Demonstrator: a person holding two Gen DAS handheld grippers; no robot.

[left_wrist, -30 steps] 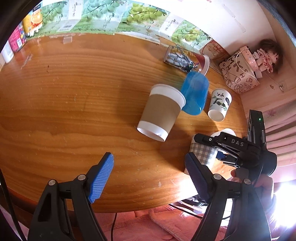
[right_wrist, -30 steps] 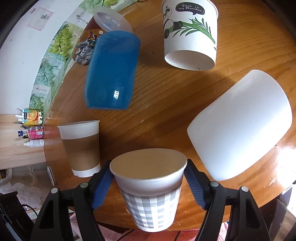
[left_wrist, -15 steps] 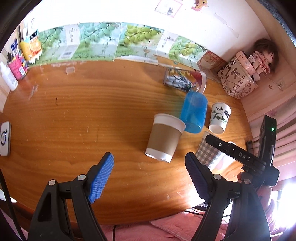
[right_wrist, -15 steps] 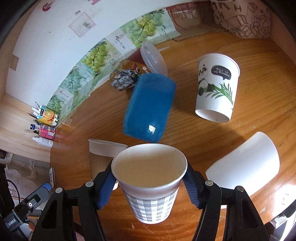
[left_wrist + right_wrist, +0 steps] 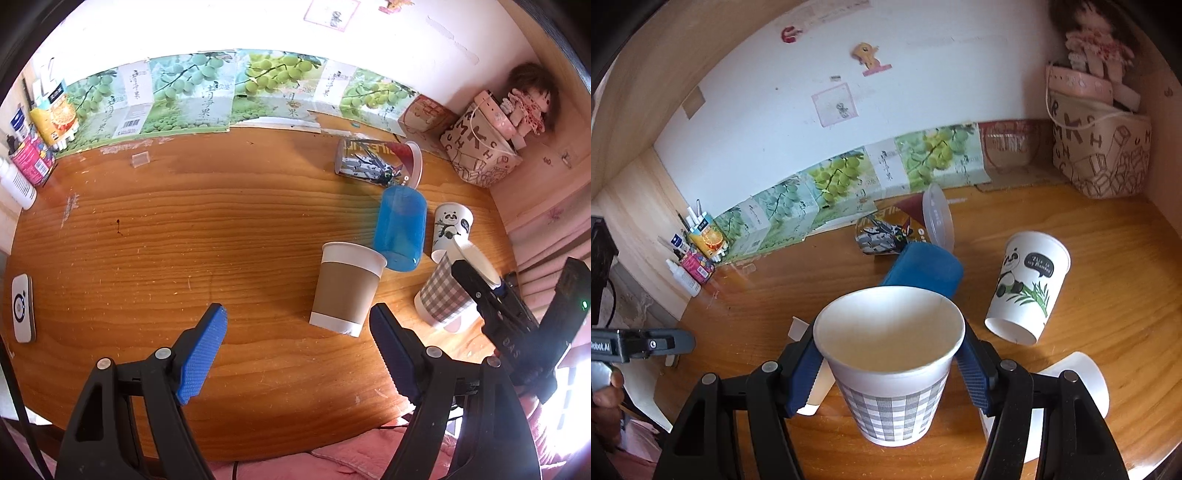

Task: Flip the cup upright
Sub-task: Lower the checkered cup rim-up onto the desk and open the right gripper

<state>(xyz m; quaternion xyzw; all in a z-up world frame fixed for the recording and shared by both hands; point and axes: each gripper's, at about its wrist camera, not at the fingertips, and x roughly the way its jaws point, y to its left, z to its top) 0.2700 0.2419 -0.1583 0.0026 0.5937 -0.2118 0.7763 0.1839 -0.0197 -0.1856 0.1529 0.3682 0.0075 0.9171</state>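
My right gripper (image 5: 888, 363) is shut on a grey checked paper cup (image 5: 892, 369), its blue pads on the cup's sides just under the rim. The cup's mouth faces up and toward the camera, and its base is at or just above the wooden table (image 5: 1108, 266). In the left wrist view the checked cup (image 5: 445, 295) leans, held by the right gripper (image 5: 491, 291) at the right edge. My left gripper (image 5: 297, 356) is open and empty above the table's front, near a brown-sleeved paper cup (image 5: 345, 288) that stands upside down.
A blue plastic cup (image 5: 400, 232), a panda-print cup (image 5: 1027, 288), a white cup (image 5: 1082, 384) and a printed cup with a clear lid (image 5: 376, 162) lie on their sides around it. Cartons line the back wall (image 5: 184, 96). A bag (image 5: 1104, 147) stands at the back right. A small white device (image 5: 23, 308) lies at the left.
The right gripper has swung the checked cup from tipped toward the camera to nearly upright and lowered it to the table. The left gripper has drawn back and up.
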